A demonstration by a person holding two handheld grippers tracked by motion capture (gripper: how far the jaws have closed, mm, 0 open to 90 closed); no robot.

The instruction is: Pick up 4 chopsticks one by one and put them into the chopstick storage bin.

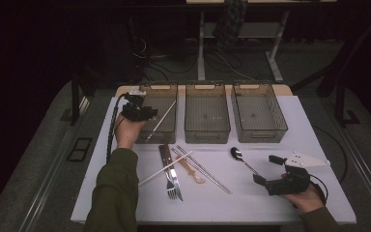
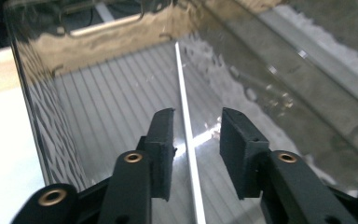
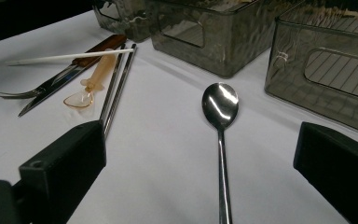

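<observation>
My left gripper [image 1: 146, 113] is over the left clear bin [image 1: 171, 89] at the back of the white table. A white chopstick [image 1: 163, 118] leans inside that bin. In the left gripper view the chopstick [image 2: 184, 107] runs between the open jaws of the left gripper [image 2: 197, 135], with a gap on each side. My right gripper [image 1: 266, 170] is low at the front right, wide open. A metal spoon [image 1: 237, 154] lies just ahead of it. In the right gripper view the spoon [image 3: 220, 105] lies on the table between the spread jaws of the right gripper [image 3: 200, 140], untouched.
A middle bin [image 1: 206, 87] and a right bin [image 1: 258, 86] stand beside the left one. On the table's middle lie a fork [image 1: 173, 187], a wooden-handled knife [image 1: 165, 153], a second white chopstick [image 1: 157, 174], an amber plastic spoon [image 1: 193, 172] and a pair of metal chopsticks [image 1: 208, 174].
</observation>
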